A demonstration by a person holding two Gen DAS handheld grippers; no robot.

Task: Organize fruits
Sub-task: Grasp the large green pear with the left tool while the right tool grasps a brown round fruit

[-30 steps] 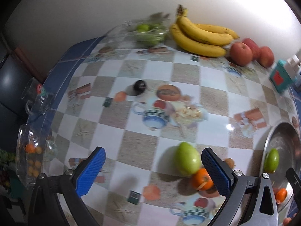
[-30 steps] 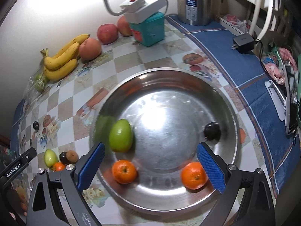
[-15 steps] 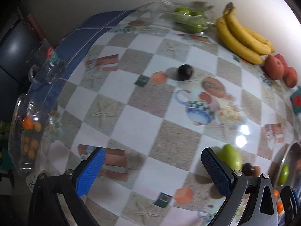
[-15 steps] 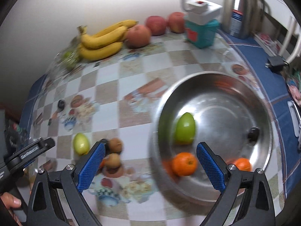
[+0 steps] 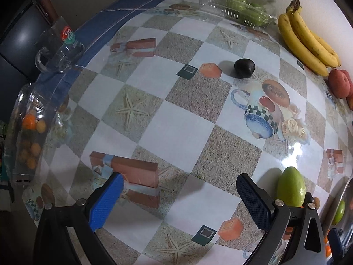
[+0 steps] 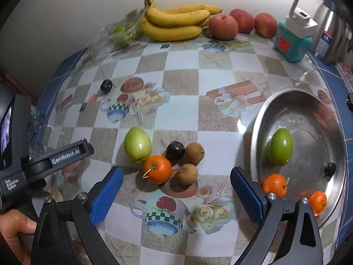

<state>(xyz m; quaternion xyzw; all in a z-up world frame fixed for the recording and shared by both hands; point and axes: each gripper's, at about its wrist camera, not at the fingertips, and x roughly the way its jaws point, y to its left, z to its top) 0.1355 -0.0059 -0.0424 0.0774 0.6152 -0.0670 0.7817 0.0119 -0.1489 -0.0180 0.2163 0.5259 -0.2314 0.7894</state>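
Observation:
A steel bowl [image 6: 331, 119] at the right holds a green fruit [image 6: 281, 146], two oranges [image 6: 274, 186] and a dark plum [image 6: 330, 167]. On the table left of it lies a cluster: a green fruit [image 6: 137, 144], an orange [image 6: 157, 169], a dark plum [image 6: 175, 150] and two brown fruits [image 6: 194, 152]. My right gripper [image 6: 176, 196] hovers open just in front of this cluster. My left gripper [image 5: 178, 201] is open over bare tablecloth, with the green fruit [image 5: 291, 186] to its right. A lone dark plum [image 5: 244, 68] lies farther back.
Bananas [image 6: 174, 22], red apples [image 6: 224, 26] and a clear box of green fruit [image 5: 238, 11] line the wall. A teal box [image 6: 292, 42] and kettle [image 6: 328, 37] stand back right. A glass mug [image 5: 59, 50] and clear tub of small oranges [image 5: 28, 132] sit at the left edge.
My right gripper has swung left from above the bowl to the fruit cluster on the table. My left gripper has turned left, away from the cluster, over bare tablecloth. Both stayed open.

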